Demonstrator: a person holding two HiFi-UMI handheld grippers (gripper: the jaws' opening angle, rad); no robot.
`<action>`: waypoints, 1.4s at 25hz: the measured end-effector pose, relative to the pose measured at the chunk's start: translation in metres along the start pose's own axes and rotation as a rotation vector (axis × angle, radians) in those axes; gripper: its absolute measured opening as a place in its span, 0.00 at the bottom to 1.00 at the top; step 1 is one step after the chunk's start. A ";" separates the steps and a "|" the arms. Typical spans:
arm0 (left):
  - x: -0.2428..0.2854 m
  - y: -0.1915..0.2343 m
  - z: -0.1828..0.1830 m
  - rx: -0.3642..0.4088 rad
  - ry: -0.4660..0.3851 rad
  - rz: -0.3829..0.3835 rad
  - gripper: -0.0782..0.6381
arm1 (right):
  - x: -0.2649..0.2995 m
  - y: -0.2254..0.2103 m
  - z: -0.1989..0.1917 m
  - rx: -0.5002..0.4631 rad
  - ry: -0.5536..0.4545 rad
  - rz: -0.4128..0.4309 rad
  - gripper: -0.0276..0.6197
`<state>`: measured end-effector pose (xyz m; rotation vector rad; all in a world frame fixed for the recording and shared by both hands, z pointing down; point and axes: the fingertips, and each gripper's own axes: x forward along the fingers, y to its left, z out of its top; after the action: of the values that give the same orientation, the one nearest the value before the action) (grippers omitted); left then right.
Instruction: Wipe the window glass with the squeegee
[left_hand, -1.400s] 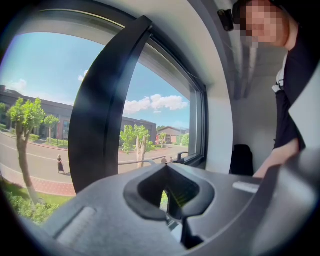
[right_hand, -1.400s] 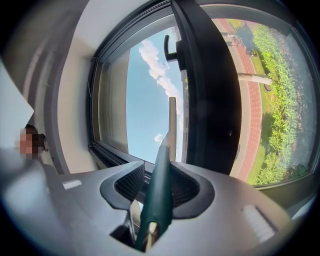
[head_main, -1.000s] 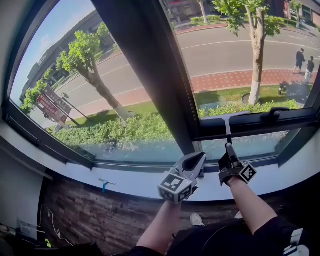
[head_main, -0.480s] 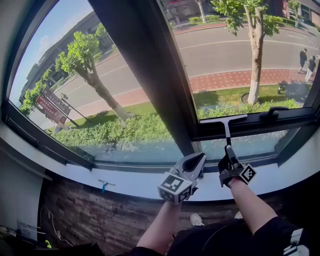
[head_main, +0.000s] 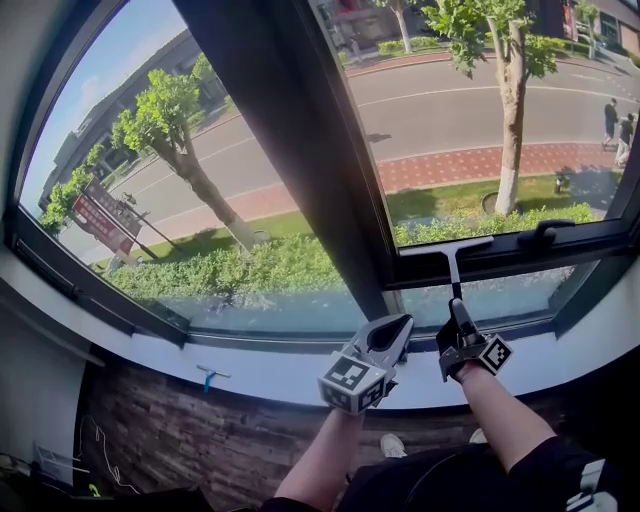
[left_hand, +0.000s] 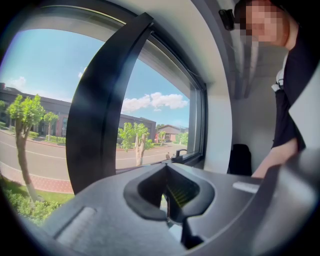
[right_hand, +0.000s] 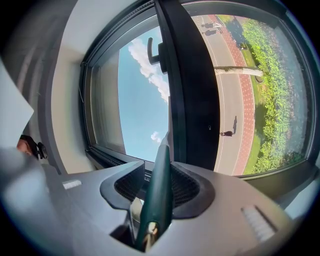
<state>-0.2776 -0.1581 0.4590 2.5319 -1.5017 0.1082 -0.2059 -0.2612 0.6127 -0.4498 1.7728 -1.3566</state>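
Note:
The squeegee (head_main: 452, 262) stands upright against the right window pane (head_main: 470, 120), its pale blade lying along the dark crossbar at the bottom of the glass. My right gripper (head_main: 461, 330) is shut on its dark green handle (right_hand: 159, 185), which runs up between the jaws in the right gripper view. My left gripper (head_main: 392, 335) hovers over the white sill (head_main: 250, 372) just left of the right one. It is shut and holds nothing; in the left gripper view it (left_hand: 168, 197) points along the window.
A wide black mullion (head_main: 300, 150) divides the left pane (head_main: 170, 200) from the right one. A black window handle (head_main: 545, 233) sits on the crossbar right of the blade. A small blue-handled tool (head_main: 208, 376) lies on the sill's left. A person (left_hand: 295, 75) stands at the right.
The squeegee blade has slid a little down the glass to the crossbar, and my right gripper has dropped slightly with it. The left gripper has barely moved.

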 end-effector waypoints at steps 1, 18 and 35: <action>0.001 0.000 0.000 -0.001 -0.001 -0.002 0.11 | -0.001 -0.001 0.000 -0.003 0.003 -0.003 0.30; 0.021 -0.007 -0.020 -0.007 0.012 -0.066 0.11 | -0.008 0.047 0.012 -0.044 0.067 0.100 0.30; 0.054 -0.070 -0.026 -0.068 -0.066 -0.274 0.11 | -0.081 0.212 0.082 -0.337 0.117 0.259 0.30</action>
<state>-0.1894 -0.1666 0.4838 2.6786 -1.1433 -0.0652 -0.0517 -0.1797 0.4459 -0.3096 2.0862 -0.9237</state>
